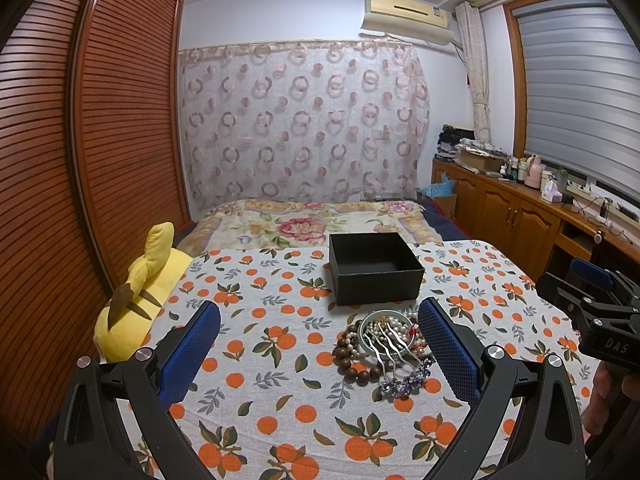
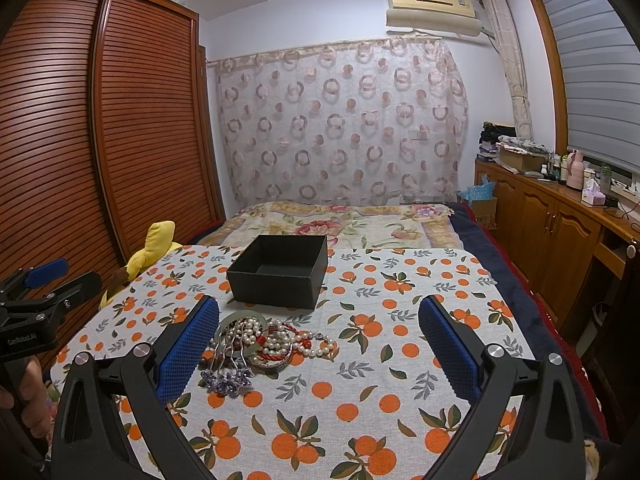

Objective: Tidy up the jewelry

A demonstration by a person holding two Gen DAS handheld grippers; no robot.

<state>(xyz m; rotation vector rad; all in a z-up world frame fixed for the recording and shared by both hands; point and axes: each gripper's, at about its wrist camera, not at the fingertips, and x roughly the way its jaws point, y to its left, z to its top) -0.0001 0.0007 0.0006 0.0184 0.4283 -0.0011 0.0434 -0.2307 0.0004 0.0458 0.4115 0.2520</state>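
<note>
So the jewelry pile (image 1: 384, 344) is heaped on the orange-print tablecloth (image 1: 280, 360), just in front of the open black box (image 1: 374, 268), which looks empty as far as can be seen. Nothing is gripped yet: the left gripper (image 1: 320, 350) is spread wide with nothing held, the pile sitting near its right-hand pad, and the right gripper (image 2: 320, 344) is opened just as wide and empty, the pile close by its left-hand pad.

Probably the first pick is what's being set up here. It's best done one piece at a time off the top; the strands look tangled, so a slow lift is advised or half the heap gets dragged along.

Materials are a mixed bag. The pearl strands (image 2: 298, 340) are small, round and glossy, likely slippery between pads. The wooden bead bracelet (image 1: 354, 360) is dark, chunky and matte, probably easier to pinch. The wavy metal hairpins (image 1: 390, 350) are thin and hard, with purple flower ends (image 2: 226, 380), and are laid across a silver bangle (image 1: 366, 342). A red cord (image 2: 272, 354) is wound through it all. The box is matte and stiff-walled, the cloth woven and flat.
</note>
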